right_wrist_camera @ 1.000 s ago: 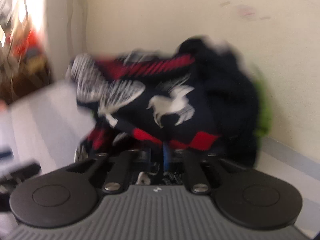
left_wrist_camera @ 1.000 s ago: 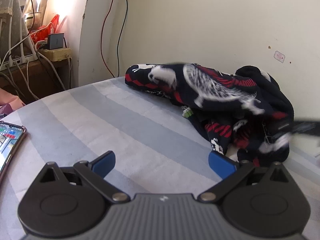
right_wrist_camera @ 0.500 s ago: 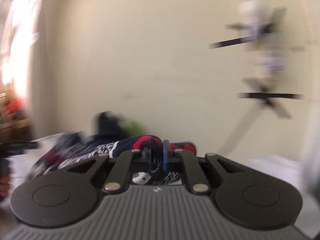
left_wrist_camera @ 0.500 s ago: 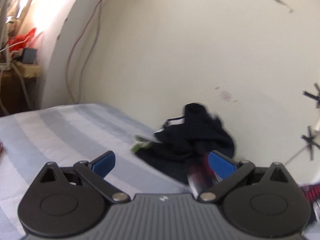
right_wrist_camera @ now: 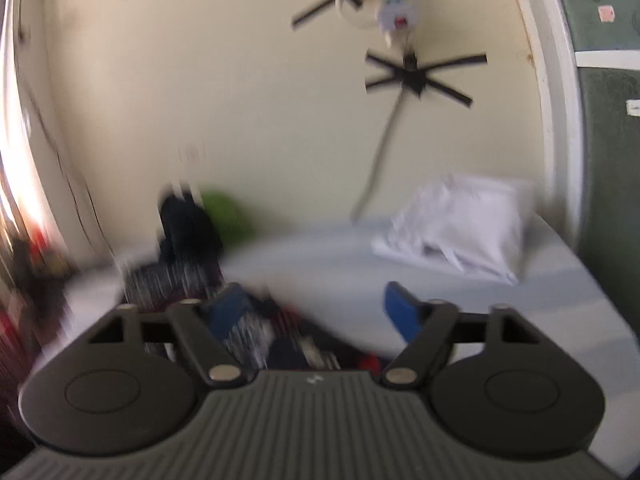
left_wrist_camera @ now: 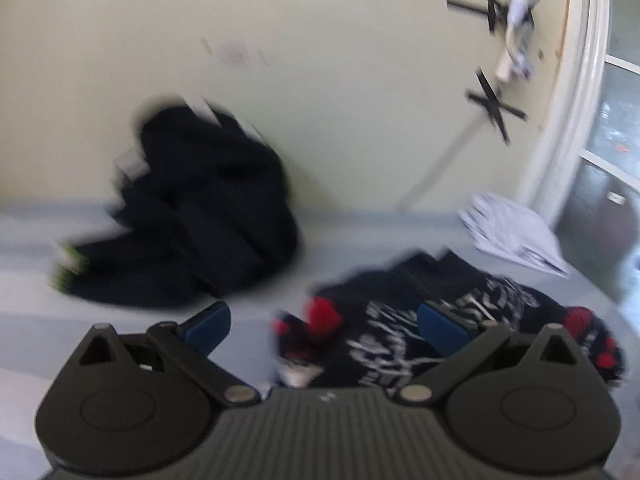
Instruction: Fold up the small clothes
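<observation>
A black, red and white patterned garment lies crumpled on the striped sheet, in front of and to the right of my left gripper. That gripper is open, with nothing pressed between its blue pads. In the right wrist view the same garment lies low under my right gripper. Its jaws are opening and the pads stand apart from the cloth. A dark pile of clothes with a green edge sits against the wall; in the right wrist view the pile is at the left.
A folded white cloth rests at the far right of the sheet, also seen in the right wrist view. The wall runs close behind. A white power strip and taped cable hang on it. Both views are blurred.
My right gripper carried the patterned garment away from the dark pile to the right, then opened and let it go. Both views swung right; the left gripper stayed open.
</observation>
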Available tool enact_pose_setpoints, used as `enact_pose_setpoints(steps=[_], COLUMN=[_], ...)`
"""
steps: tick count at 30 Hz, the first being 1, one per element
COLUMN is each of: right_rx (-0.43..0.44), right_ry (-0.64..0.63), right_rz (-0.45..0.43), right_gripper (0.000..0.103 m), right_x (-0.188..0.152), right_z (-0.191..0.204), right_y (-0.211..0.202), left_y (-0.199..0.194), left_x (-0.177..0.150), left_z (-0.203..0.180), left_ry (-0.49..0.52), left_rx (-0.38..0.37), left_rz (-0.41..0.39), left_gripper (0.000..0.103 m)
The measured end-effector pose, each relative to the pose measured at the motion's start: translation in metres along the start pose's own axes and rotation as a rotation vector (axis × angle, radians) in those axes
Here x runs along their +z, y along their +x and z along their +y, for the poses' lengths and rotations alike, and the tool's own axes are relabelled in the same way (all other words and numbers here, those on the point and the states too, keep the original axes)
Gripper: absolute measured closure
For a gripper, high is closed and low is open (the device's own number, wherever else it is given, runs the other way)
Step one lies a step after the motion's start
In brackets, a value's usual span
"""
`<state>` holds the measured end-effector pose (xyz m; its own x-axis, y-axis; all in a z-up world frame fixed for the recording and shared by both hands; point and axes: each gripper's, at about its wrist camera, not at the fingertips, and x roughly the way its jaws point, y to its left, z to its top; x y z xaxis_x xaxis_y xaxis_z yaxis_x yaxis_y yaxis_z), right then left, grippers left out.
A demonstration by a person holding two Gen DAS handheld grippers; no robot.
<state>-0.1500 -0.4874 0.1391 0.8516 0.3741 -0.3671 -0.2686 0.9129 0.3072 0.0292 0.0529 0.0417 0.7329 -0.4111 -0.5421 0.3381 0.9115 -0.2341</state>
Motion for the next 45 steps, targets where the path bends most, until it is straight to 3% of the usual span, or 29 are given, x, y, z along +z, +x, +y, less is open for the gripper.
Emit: enact_pose_setpoints(steps=[1, 2, 3, 4, 5, 8, 12, 15, 18, 22, 24, 26, 30, 36, 37, 38, 39, 40, 41, 45], right_rx=[0.033, 0.064, 0.088, 0.117, 0.147, 0.251, 0.405, 0.533, 0.608, 0.584, 0.561, 0.533, 0.437, 0.549, 0.58, 0.62, 0.664, 0.67, 0.68, 0.71], right_ry=[0.006, 0.001, -0.008, -0.013, -0.011, 0.001, -0.03, -0.083, -0.2, -0.278, -0.28, -0.283, -0.321, -0.229, -0.183, -0.138, -0.119, -0.144, -0.183, -0.163], right_rz=[-0.007, -0.002, 0.016, 0.044, 0.088, 0.219, 0.299, 0.297, 0.305, 0.339, 0.318, 0.287, 0.248, 0.398, 0.421, 0.443, 0.449, 0.403, 0.358, 0.277], right_gripper=[0.015, 0.014, 0.012, 0.012, 0.012, 0.013, 0.013, 0.013, 0.012, 0.012, 0.012, 0.012, 0.012, 0.011, 0.014, 0.041, 0.062, 0.073, 0.096, 0.095], right_x=[0.003, 0.004, 0.004, 0.004, 0.003, -0.007, -0.018, -0.024, -0.034, -0.03, -0.02, -0.008, -0.002, -0.019, -0.022, -0.023, -0.021, -0.017, -0.016, -0.021], right_z=[0.002, 0.005, 0.008, 0.004, 0.008, 0.024, 0.059, 0.078, 0.096, 0.104, 0.1, 0.096, 0.101, 0.103, 0.103, 0.102, 0.099, 0.095, 0.093, 0.077], right_y=[0.015, 0.032, 0.054, 0.079, 0.105, 0.174, 0.224, 0.226, 0.215, 0.217, 0.218, 0.217, 0.231, 0.292, 0.301, 0.303, 0.301, 0.29, 0.275, 0.211], left_y=[0.004, 0.006, 0.007, 0.003, -0.003, -0.038, -0.103, -0.132, -0.131, -0.105, -0.104, -0.11, -0.112, -0.128, -0.129, -0.128, -0.124, -0.122, -0.119, -0.094], left_x=[-0.004, -0.008, -0.01, -0.014, -0.016, -0.017, -0.032, -0.054, -0.079, -0.095, -0.092, -0.087, -0.074, -0.058, -0.054, -0.052, -0.049, -0.047, -0.045, -0.037], left_z=[0.001, -0.002, -0.005, -0.01, -0.013, -0.039, -0.082, -0.102, -0.113, -0.111, -0.1, -0.089, -0.069, -0.037, -0.028, -0.021, -0.016, -0.006, 0.001, 0.018], left_ry=[-0.02, -0.03, -0.034, -0.033, -0.028, 0.059, 0.238, 0.319, 0.366, 0.4, 0.403, 0.398, 0.359, 0.189, 0.145, 0.102, 0.058, 0.004, -0.032, -0.136], left_rx=[-0.039, -0.059, -0.062, -0.058, -0.063, -0.058, -0.172, -0.225, -0.271, -0.184, -0.144, -0.114, -0.081, -0.073, -0.075, -0.079, -0.082, -0.095, -0.104, -0.146], left_rz=[0.021, 0.027, 0.033, 0.034, 0.023, -0.064, -0.193, -0.179, -0.099, -0.004, -0.01, -0.036, -0.054, -0.117, -0.119, -0.119, -0.119, -0.118, -0.114, -0.07], left_gripper=[0.016, 0.048, 0.065, 0.088, 0.089, 0.09, 0.09, 0.09, 0.089, 0.078, 0.071, 0.054, 0.048, 0.039, 0.038, 0.038, 0.038, 0.038, 0.038, 0.038])
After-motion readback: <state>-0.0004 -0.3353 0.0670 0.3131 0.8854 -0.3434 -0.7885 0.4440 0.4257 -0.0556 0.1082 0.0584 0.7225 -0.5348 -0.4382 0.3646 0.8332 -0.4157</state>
